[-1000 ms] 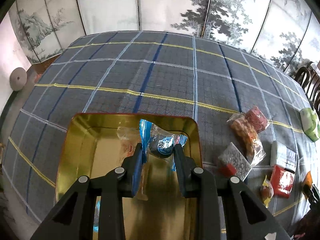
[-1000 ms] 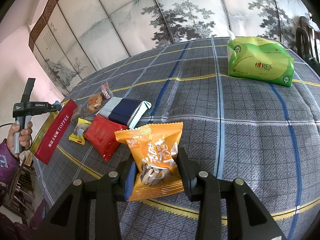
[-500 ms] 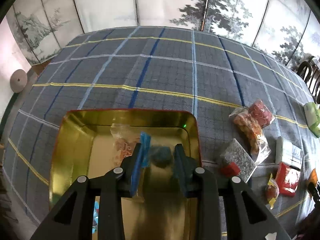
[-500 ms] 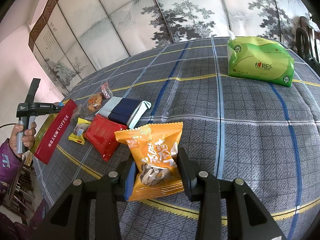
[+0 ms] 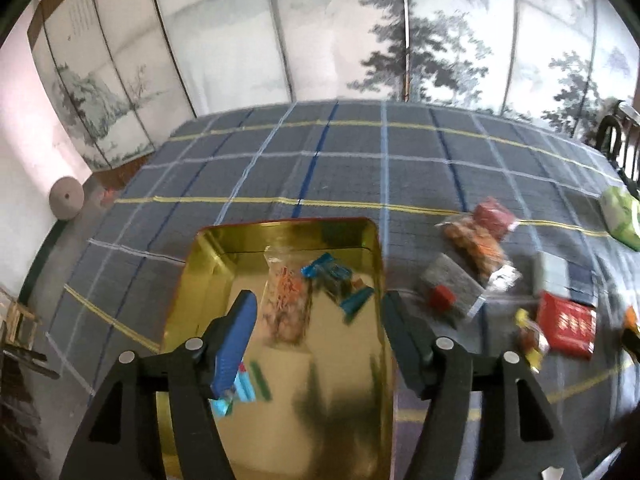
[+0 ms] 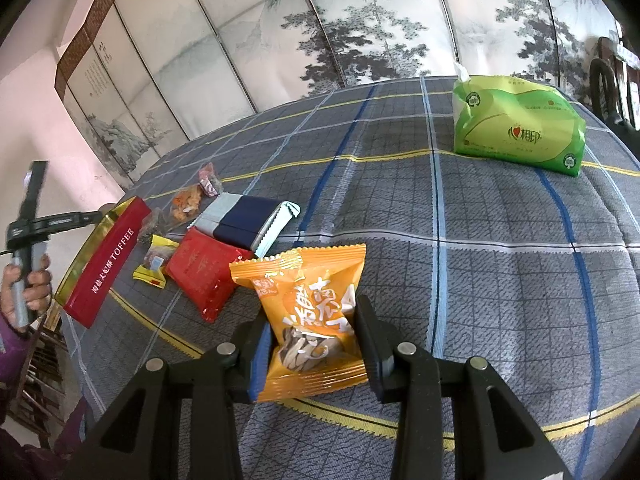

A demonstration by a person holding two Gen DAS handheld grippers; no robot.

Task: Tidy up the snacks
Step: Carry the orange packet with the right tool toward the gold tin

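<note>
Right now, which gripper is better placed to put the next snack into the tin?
Right. The right gripper already clamps the orange packet, while the left gripper hangs open and empty over the gold tin.

Left wrist cam looks down from above the gold tin (image 5: 280, 360), facing fwd over the plaid tablecloth (image 5: 340, 168) toward the painted screen (image 5: 360, 32); pic blurred. Right wrist cam sits low, close to the cloth, facing the same screen. Both views share the tin, red packet (image 6: 204, 270), navy packet (image 6: 244, 220) and green tissue pack (image 6: 516, 124).
</note>
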